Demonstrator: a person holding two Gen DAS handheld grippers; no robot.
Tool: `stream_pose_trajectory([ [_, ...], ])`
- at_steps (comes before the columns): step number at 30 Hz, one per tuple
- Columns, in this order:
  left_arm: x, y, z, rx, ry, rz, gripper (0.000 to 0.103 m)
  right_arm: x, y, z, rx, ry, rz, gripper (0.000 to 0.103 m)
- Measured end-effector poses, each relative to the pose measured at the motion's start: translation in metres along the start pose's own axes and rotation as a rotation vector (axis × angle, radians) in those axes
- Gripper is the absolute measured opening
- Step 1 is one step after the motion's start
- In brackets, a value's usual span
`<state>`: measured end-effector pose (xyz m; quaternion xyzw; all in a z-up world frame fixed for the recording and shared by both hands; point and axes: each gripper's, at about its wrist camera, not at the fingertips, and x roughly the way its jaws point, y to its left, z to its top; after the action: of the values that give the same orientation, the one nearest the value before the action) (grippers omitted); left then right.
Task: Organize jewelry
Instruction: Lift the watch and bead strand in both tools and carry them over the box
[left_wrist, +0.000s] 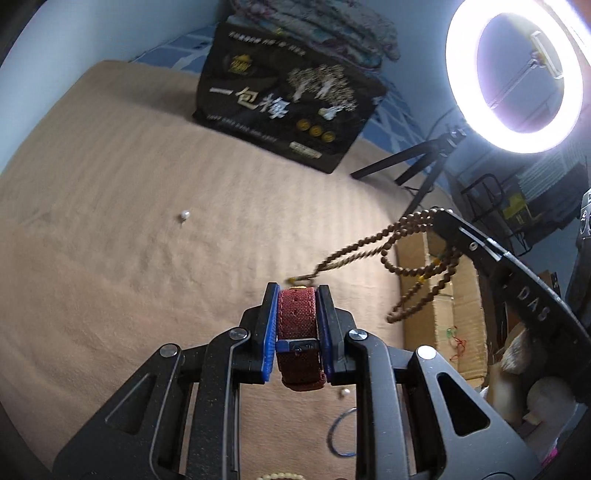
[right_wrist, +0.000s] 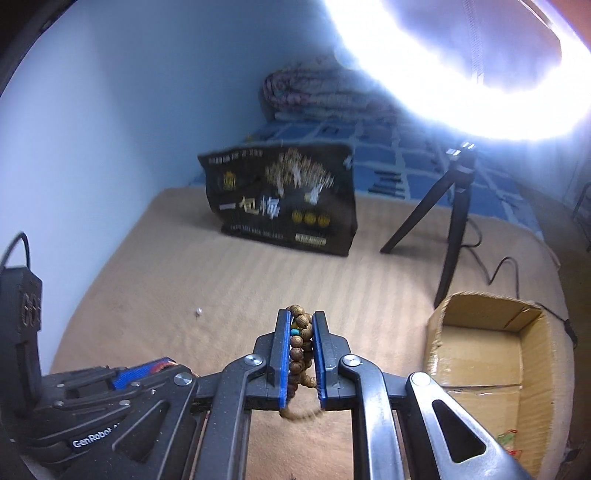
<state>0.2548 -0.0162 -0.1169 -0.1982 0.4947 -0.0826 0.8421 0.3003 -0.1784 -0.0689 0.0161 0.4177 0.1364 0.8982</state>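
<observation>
My left gripper (left_wrist: 296, 291) is shut on a dark red fabric watch strap (left_wrist: 297, 332), held above the tan bed cover. My right gripper (right_wrist: 300, 317) is shut on a string of brown wooden beads (right_wrist: 300, 350). In the left wrist view the beads (left_wrist: 406, 254) hang in loops from the right gripper's finger (left_wrist: 465, 236), over the open cardboard box (left_wrist: 439, 314). The box also shows at the right in the right wrist view (right_wrist: 487, 354). A single pearl (left_wrist: 184, 214) lies on the cover to the left; it also shows in the right wrist view (right_wrist: 199, 312).
A black printed bag (left_wrist: 284, 99) stands at the back of the tan cover (left_wrist: 129, 221). A lit ring light (left_wrist: 517, 74) on a black tripod (left_wrist: 417, 166) stands at the right. Another pearl (left_wrist: 344, 393), a blue ring (left_wrist: 341, 432) and pale beads (left_wrist: 273, 476) lie below my left gripper.
</observation>
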Motion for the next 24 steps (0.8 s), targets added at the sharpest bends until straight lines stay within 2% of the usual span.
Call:
stream_pose_trajectory([
  [6,-0.009,-0.027,-0.002,0.036,-0.003,-0.057,0.018,-0.035,-0.02,0.007,0.012,-0.069,-0.043,0.009],
  [15,-0.015,-0.08,-0.012,0.135,-0.032,-0.093,0.018,-0.078,-0.072,0.012,0.083,-0.149,-0.105,0.009],
  [24,-0.002,-0.129,-0.028,0.212,-0.014,-0.128,0.018,-0.101,-0.124,0.008,0.157,-0.175,-0.154,0.009],
])
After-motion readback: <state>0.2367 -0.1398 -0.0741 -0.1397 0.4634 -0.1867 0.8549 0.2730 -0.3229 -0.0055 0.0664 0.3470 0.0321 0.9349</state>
